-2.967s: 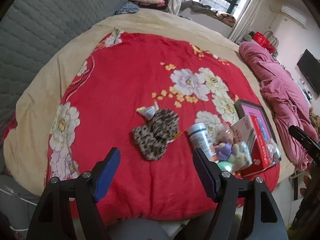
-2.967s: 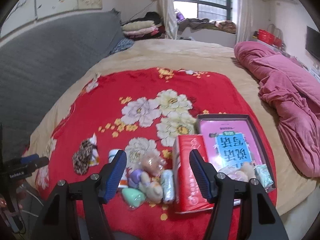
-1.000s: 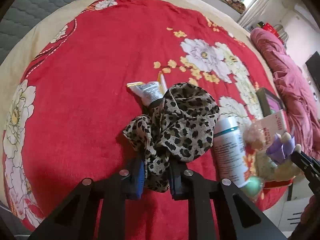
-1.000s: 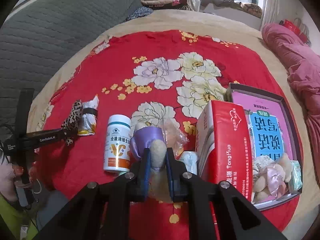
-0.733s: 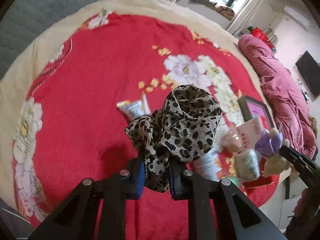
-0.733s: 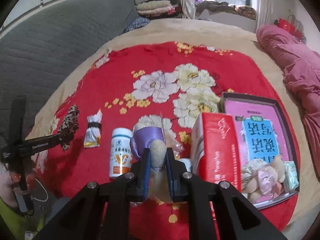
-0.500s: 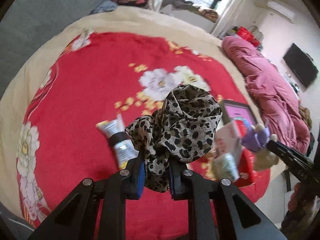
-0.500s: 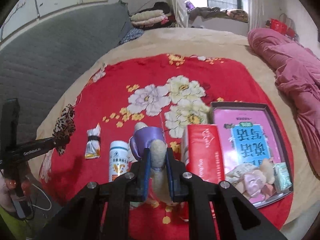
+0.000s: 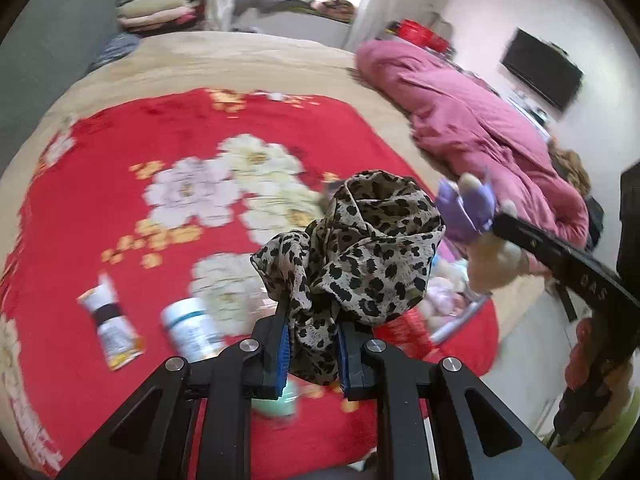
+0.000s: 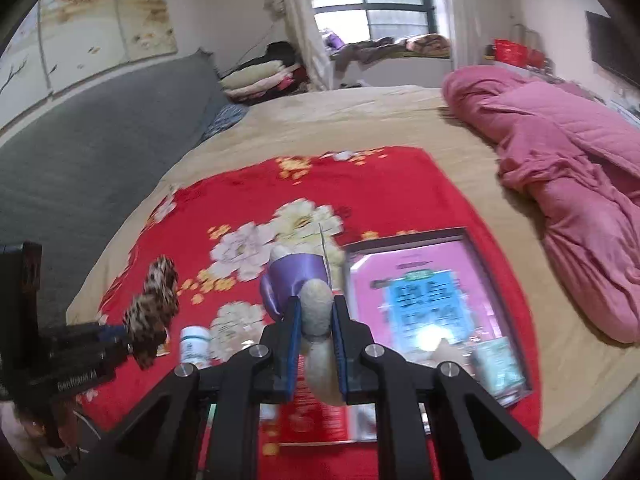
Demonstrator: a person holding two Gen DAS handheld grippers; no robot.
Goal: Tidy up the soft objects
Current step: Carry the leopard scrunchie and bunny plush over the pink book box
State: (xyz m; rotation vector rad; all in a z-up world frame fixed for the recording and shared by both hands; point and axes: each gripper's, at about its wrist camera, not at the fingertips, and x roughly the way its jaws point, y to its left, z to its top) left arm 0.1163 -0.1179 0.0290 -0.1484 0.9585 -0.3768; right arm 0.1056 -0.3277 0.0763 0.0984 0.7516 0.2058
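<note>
Both tools loaded, both hanging over the bed

Left tool (image 9: 311, 344) is pinched on the leopard scarf (image 9: 360, 248), right tool (image 10: 314, 344) clamped around the plush toy (image 10: 316, 320) in its purple dress, both lifted clear of the red blanket (image 10: 248, 192). The pink tray (image 10: 472, 248) lies right-forward of the plush, so I'd say the right side is nearer; the scarf has further to cross.

light: daylight from window (image 10: 372, 12) at 12 o'clock, blown out | level: bright, even, shadows soft | blur: motion smear on blanket (image 9: 120, 184) and tray (image 10: 420, 300); scarf (image 9: 360, 248) and grippers sharp | distortion: fisheye bending, dark vignette at all corners
</note>
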